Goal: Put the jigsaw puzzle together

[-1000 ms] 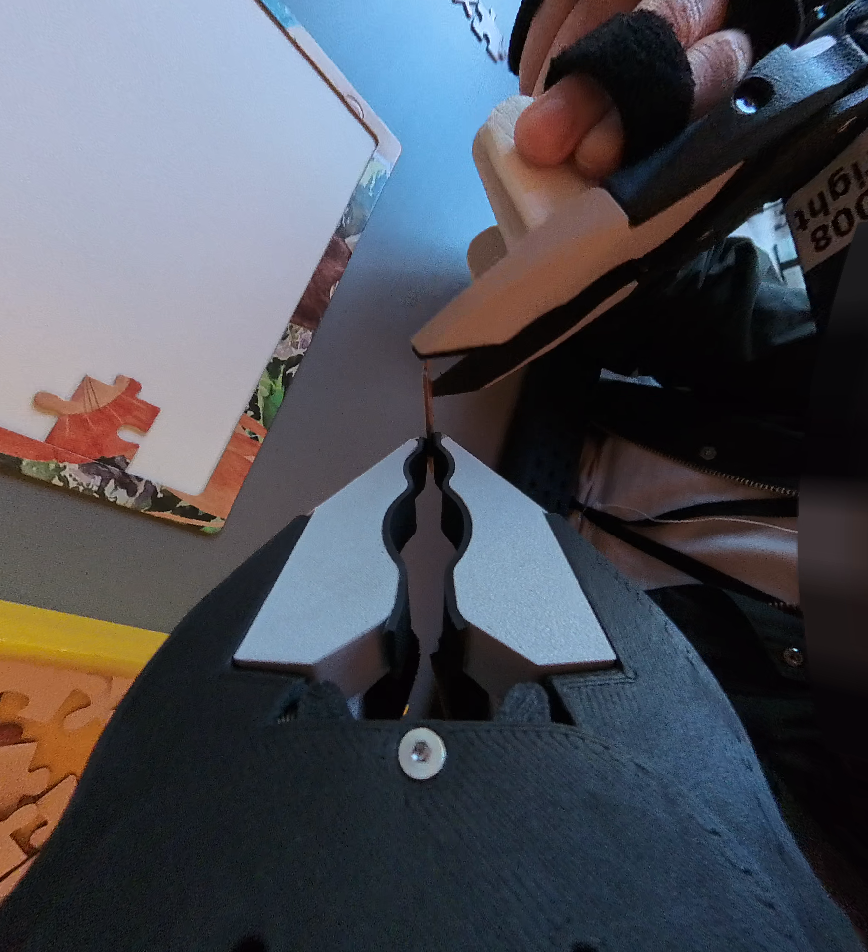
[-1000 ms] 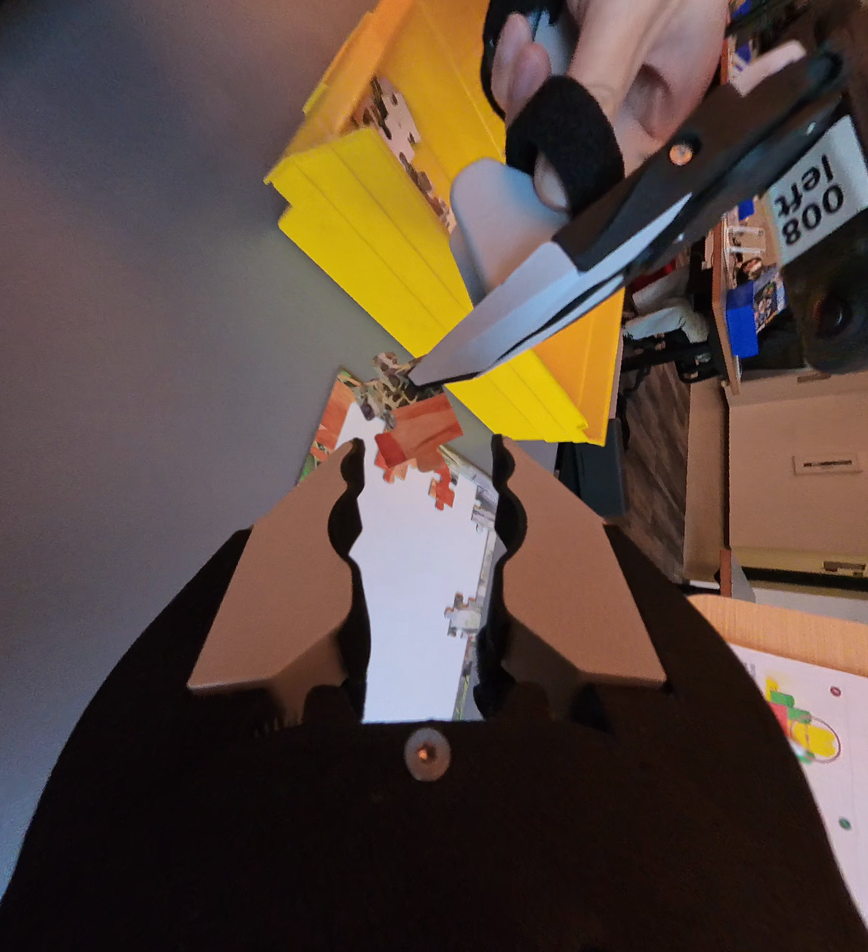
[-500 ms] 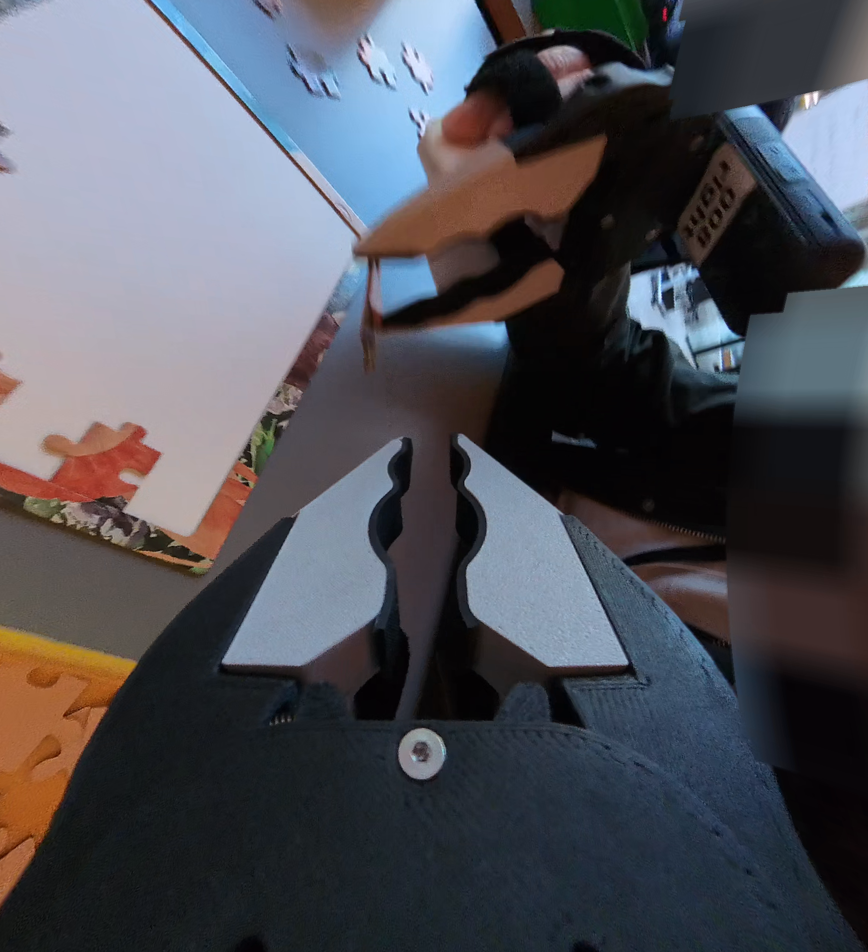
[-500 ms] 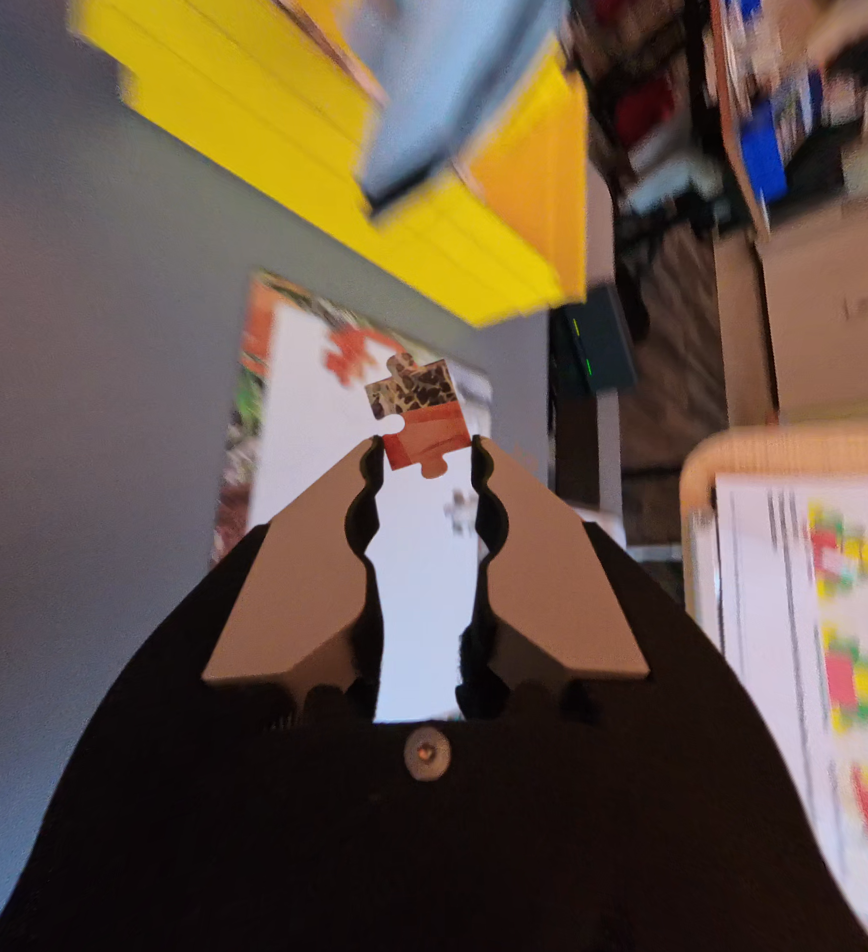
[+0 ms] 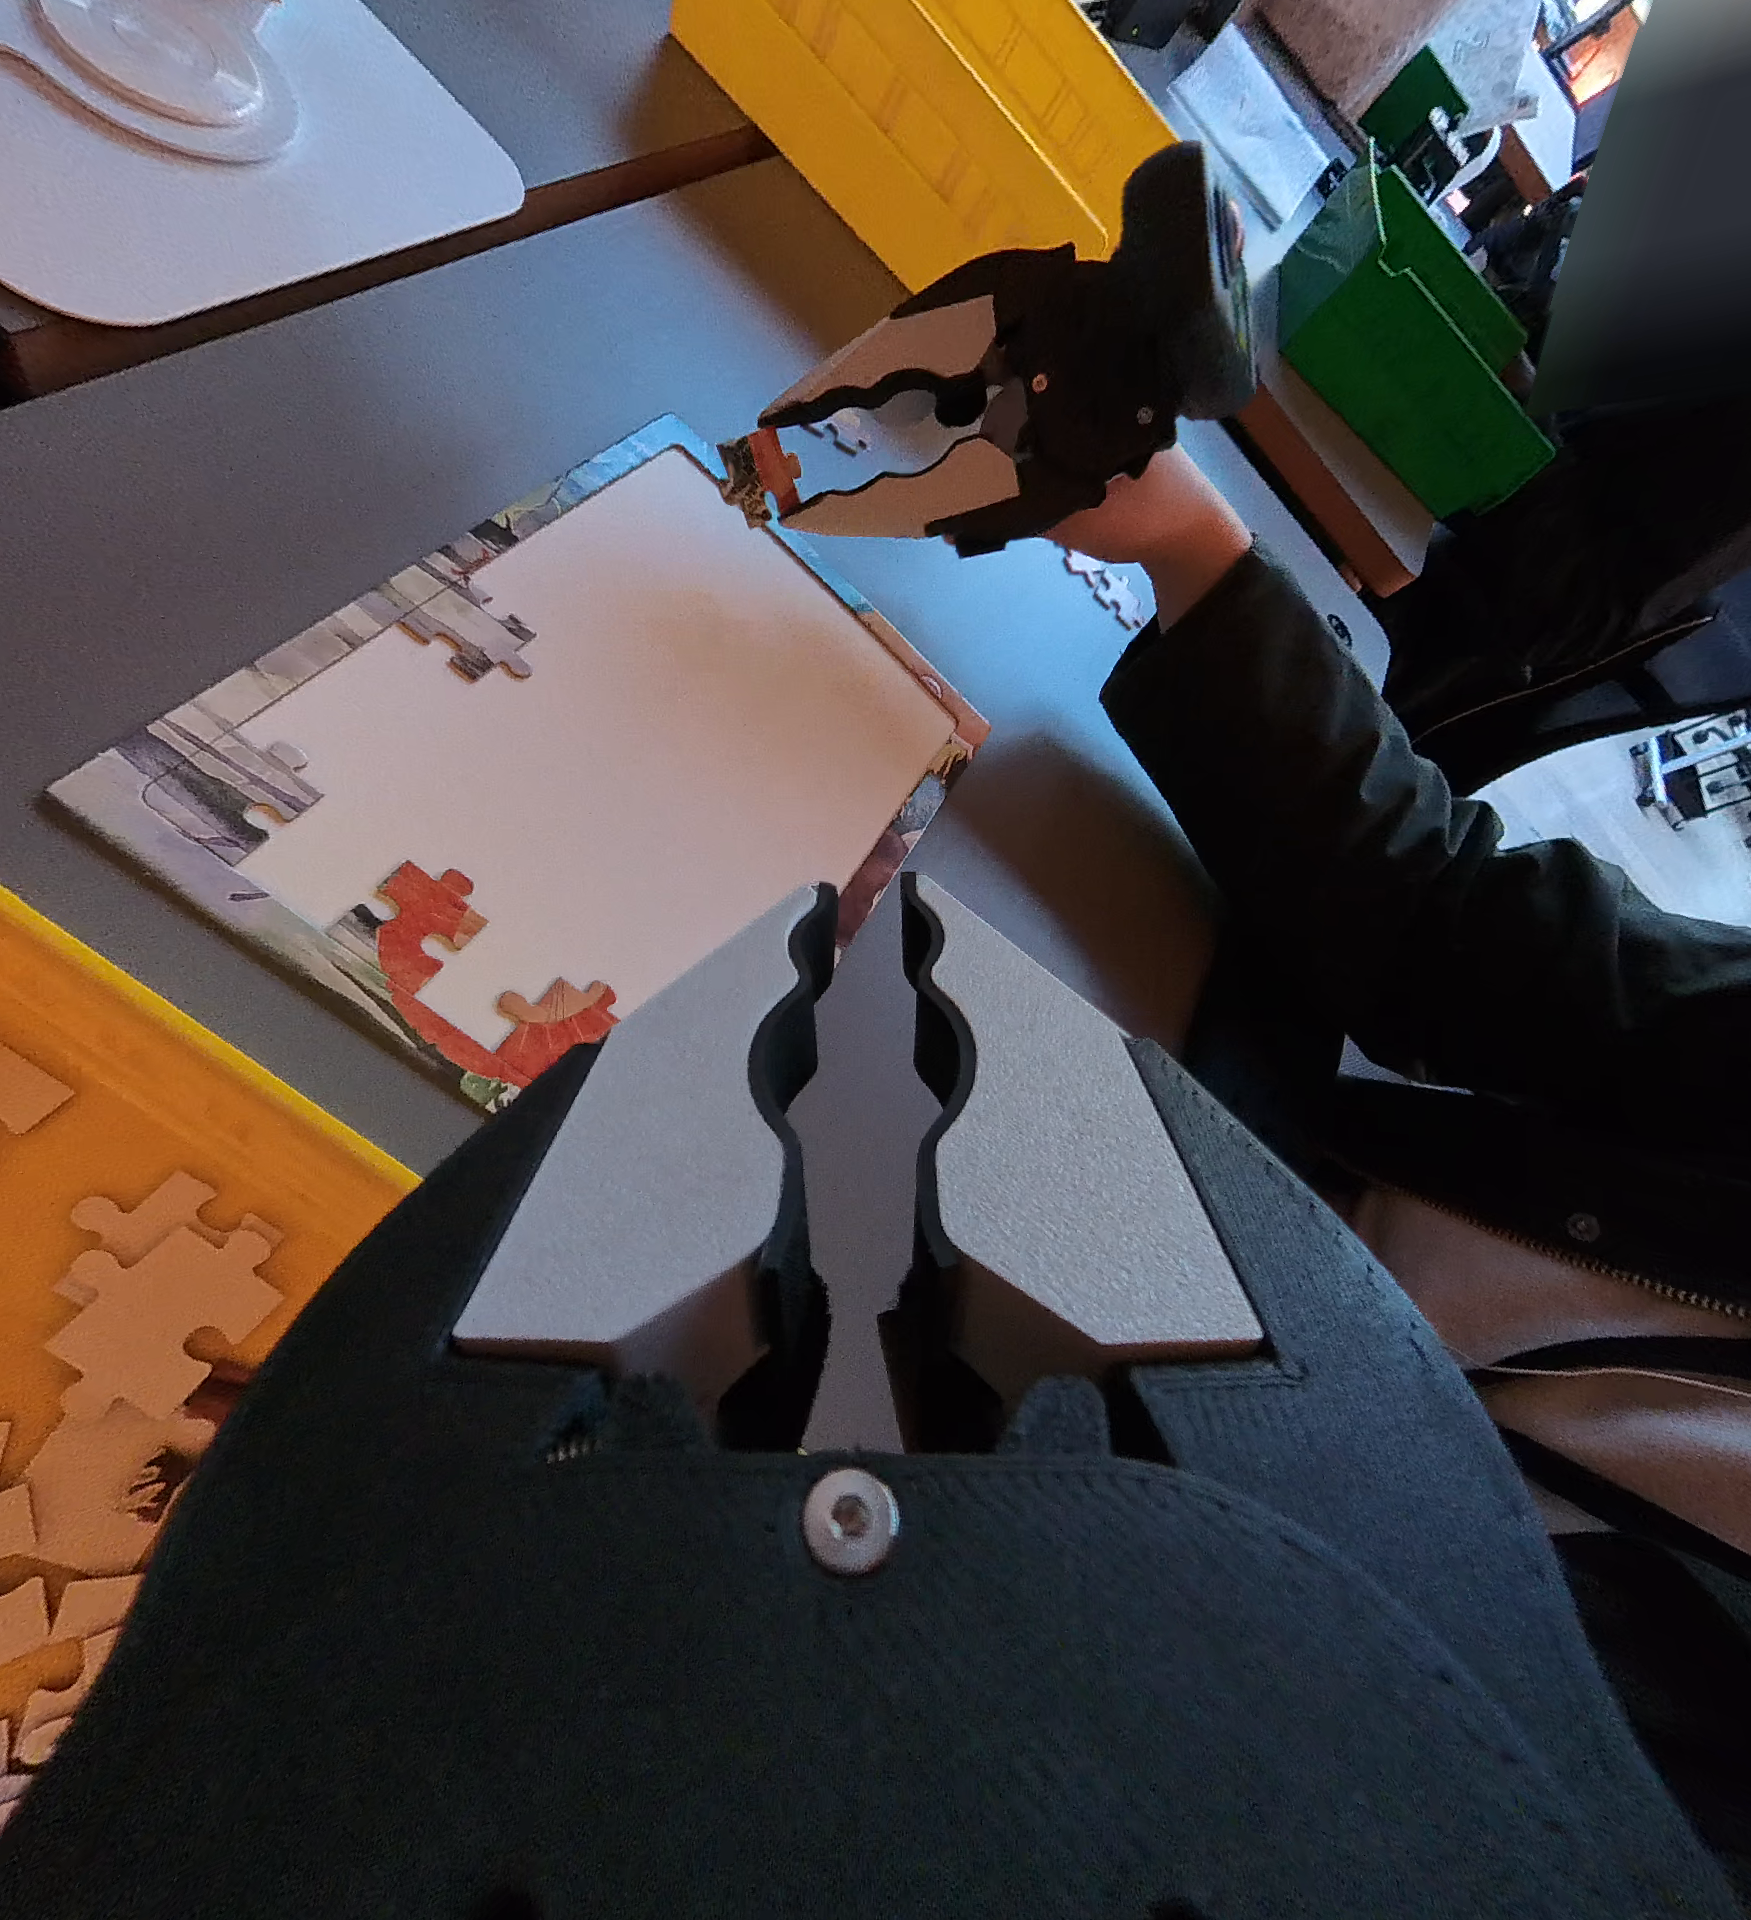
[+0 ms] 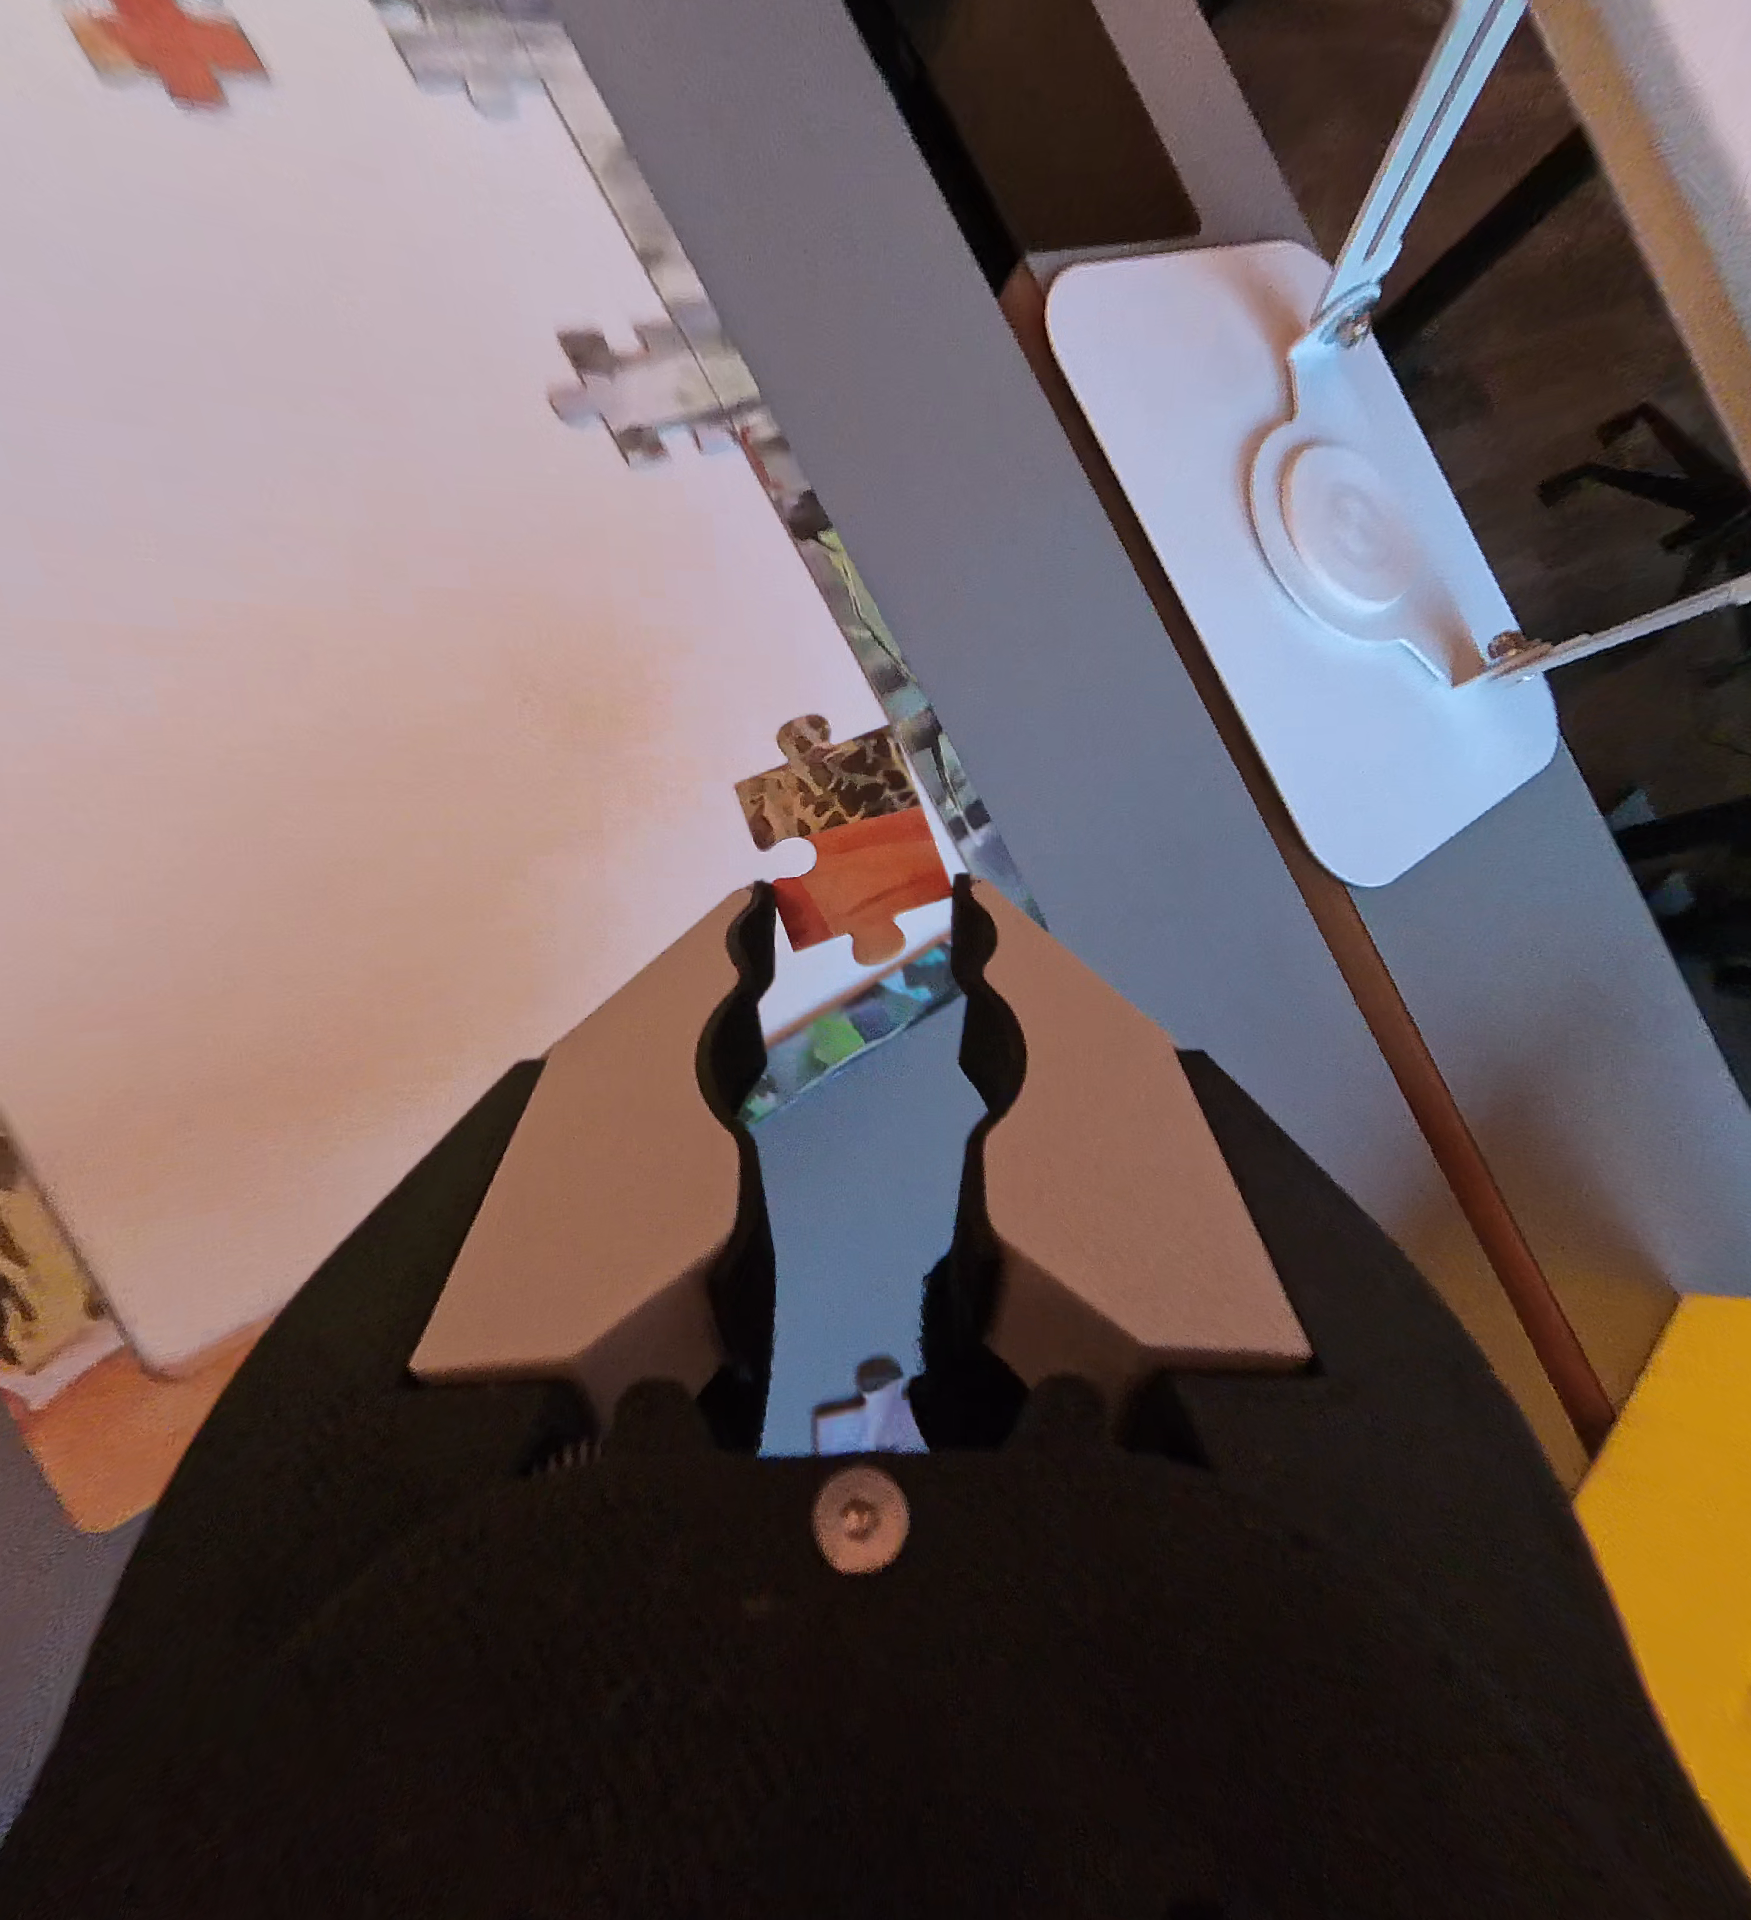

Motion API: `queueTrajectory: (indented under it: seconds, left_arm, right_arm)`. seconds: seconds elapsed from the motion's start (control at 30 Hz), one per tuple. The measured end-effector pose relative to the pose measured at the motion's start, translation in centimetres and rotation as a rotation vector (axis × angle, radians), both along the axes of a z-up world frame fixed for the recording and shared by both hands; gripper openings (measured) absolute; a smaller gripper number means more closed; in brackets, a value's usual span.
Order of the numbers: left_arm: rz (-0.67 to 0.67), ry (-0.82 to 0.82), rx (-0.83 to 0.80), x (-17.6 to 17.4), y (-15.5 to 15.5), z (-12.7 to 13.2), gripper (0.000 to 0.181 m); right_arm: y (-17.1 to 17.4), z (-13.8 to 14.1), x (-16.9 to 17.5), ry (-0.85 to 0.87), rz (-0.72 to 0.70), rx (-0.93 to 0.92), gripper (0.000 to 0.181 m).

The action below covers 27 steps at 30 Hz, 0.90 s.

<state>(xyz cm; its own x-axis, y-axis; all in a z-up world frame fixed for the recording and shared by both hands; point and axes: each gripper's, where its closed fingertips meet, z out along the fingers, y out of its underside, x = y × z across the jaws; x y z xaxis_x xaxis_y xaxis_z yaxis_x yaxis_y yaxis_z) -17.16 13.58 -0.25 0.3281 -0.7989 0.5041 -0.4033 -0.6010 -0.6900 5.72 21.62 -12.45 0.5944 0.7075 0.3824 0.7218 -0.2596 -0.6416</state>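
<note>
The puzzle board [image 5: 663, 717] is a white tray with a printed border, lying on the grey table [image 5: 279, 436]. A few pieces sit along its edges, among them a red one [image 5: 424, 925] and a grey one [image 5: 476, 634]. My right gripper [image 6: 860, 894] is shut on a puzzle piece [image 6: 850, 842] that is half dark mottled and half orange. It holds the piece just above the board [image 6: 331, 623] near a corner. The left wrist view shows that gripper [image 5: 777, 468] at the board's far corner. My left gripper [image 5: 866, 894] is open and empty, above the board's near corner.
A yellow box [image 5: 175, 1060] of loose face-down pieces [image 5: 154, 1309] lies at the lower left. A yellow lid [image 5: 933, 135], a white lamp base [image 5: 175, 156] and a green box [image 5: 1401, 343] stand at the back. Loose pieces [image 5: 1110, 582] lie beyond the board. A dark sleeve [image 5: 1370, 831] crosses on the right. The grippers' ends are close to 30 cm from one another.
My left gripper let go of the piece and opened. My right gripper closed on it and carried it out over the board's far corner. My left gripper drew back.
</note>
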Motion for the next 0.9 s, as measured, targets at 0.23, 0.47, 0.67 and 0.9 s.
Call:
queueTrajectory:
  seconds: [0.23,0.47,0.67,0.9]
  left_arm:
    - [0.004,0.014,-0.010,0.0,0.1,-0.4,0.010]
    - [0.007,0.025,-0.016,0.0,0.1,-0.7,0.009]
    - [0.011,0.034,-0.020,-0.1,0.2,-0.9,0.009]
    - [0.011,0.045,-0.030,-0.2,0.1,-1.1,0.009]
  right_arm:
    - [0.2,-0.5,0.8,-0.026,0.016,0.040,0.034]
    - [0.3,-0.5,0.4,-0.042,0.055,0.084,0.034]
    - [0.8,-0.5,-1.7,0.032,0.035,0.034,0.034]
    - [2.5,-2.0,0.4,-0.188,-0.078,-0.046,0.034]
